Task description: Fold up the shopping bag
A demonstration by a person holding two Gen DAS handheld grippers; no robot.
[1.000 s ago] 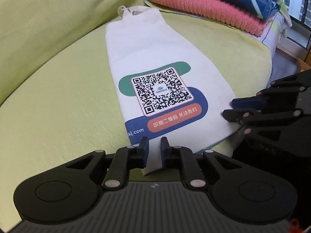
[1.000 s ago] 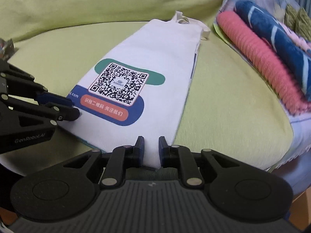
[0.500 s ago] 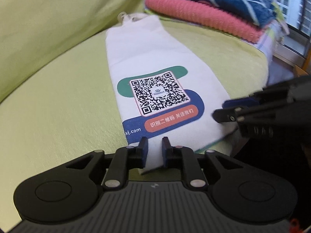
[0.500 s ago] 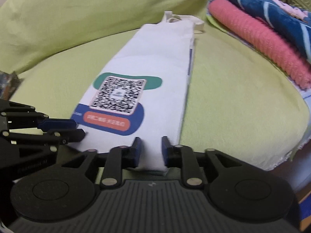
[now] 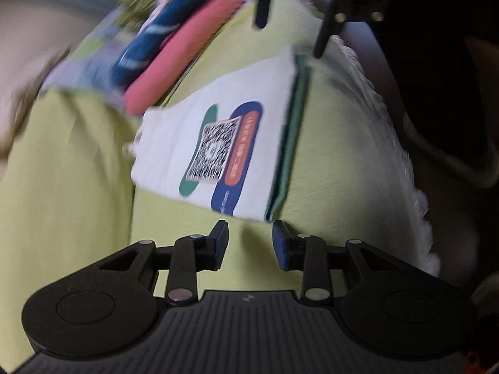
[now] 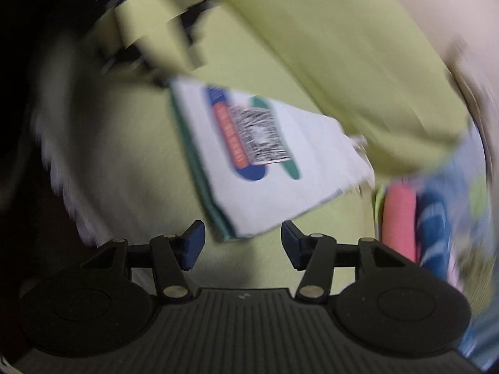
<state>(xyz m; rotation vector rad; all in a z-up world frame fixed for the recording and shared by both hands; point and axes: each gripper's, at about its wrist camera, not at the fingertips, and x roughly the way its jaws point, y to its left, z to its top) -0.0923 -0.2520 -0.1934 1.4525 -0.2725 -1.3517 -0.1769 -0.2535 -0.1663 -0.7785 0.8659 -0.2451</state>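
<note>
Shopping bag (image 5: 218, 143) lies flat on the green sofa cushion (image 5: 68, 187), just ahead of both tongs. It looks light, soft and limp, best pinched at a near corner. Left tongs (image 5: 249, 244) and right tongs (image 6: 242, 244) stand spread, holding nothing, clear of the cloth.
</note>
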